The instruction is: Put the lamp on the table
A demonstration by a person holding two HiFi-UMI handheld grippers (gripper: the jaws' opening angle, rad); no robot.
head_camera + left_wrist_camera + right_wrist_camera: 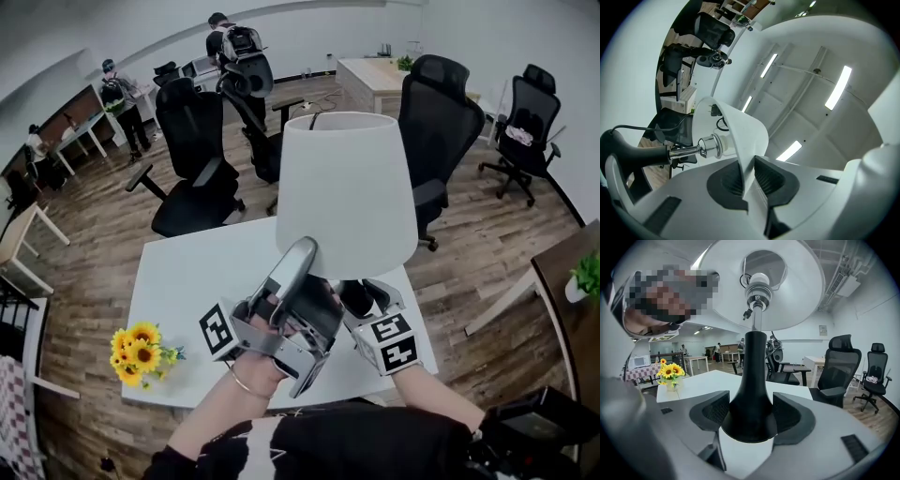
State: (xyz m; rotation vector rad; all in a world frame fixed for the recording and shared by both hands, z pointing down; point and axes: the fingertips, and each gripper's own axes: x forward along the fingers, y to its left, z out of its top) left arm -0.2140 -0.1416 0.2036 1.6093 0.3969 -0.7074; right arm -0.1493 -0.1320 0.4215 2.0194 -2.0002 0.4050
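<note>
I hold a lamp with a white shade [347, 192] above the white table [187, 272]. My left gripper [302, 251] reaches up to the shade's lower rim and is shut on it. In the left gripper view the thin shade wall [740, 126] runs down between the two pads, with the bulb socket [710, 146] inside it. My right gripper [361, 298] is mostly hidden under the shade. In the right gripper view it [751, 414] is shut on the lamp's black flared base [752, 399], and the shade [787, 291] stands overhead.
A bunch of sunflowers [139, 352] stands at the table's near left corner. Black office chairs [192, 159] [436, 122] crowd the table's far side. A wooden desk [370, 80] and several people stand farther back. A dark table with a plant [586, 277] is at the right.
</note>
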